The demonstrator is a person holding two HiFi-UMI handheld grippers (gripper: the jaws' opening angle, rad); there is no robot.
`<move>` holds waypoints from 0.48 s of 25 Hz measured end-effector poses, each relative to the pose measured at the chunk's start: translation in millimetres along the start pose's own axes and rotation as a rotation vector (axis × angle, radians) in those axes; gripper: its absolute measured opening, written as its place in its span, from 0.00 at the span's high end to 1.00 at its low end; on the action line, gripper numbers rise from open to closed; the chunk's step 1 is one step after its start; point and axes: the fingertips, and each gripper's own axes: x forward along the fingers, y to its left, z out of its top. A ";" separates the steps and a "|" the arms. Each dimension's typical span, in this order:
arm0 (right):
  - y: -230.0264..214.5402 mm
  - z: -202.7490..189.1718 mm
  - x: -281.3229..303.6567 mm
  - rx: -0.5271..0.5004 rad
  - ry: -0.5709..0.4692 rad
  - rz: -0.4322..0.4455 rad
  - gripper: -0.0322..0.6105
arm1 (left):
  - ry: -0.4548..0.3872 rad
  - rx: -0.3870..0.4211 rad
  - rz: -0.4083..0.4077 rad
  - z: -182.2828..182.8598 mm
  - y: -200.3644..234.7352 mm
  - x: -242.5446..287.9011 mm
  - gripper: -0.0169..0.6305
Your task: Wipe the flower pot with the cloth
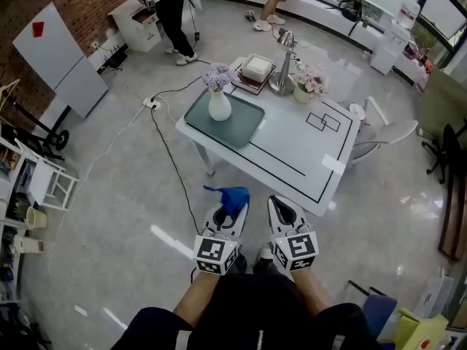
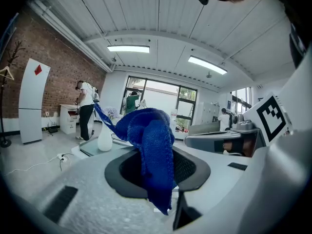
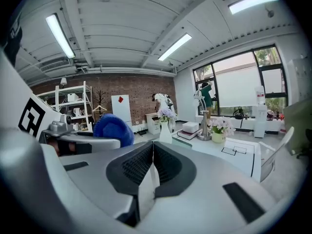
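Gripping the blue cloth, your left tongs are clamped on it, cloth bunched and hanging over the tips. Your right tongs are closed with nothing between them. Both are side by side, short of the tabletop edge. White flower pot stands upright on the green tray, well apart from the cloth

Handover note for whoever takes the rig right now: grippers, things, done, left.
Left gripper: shut on the blue knitted cloth.
Right gripper: shut, empty.
White vase of purple flowers stands on the teal tray on the white table; small pale pot of pink flowers sits farther back.
Both grippers are short of the table.
Done: cloth in hand. Left: reach the pot, wipe it.
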 end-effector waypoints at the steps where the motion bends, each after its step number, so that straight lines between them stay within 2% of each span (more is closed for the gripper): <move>1: 3.3 0.6 2.9 -0.001 -0.001 -0.001 0.94 | -0.001 0.003 -0.002 0.3 3.5 -1.7 0.79; 12: 45.4 9.8 41.2 -0.010 -0.009 -0.003 0.94 | -0.018 0.020 -0.010 6.9 53.4 -15.9 0.79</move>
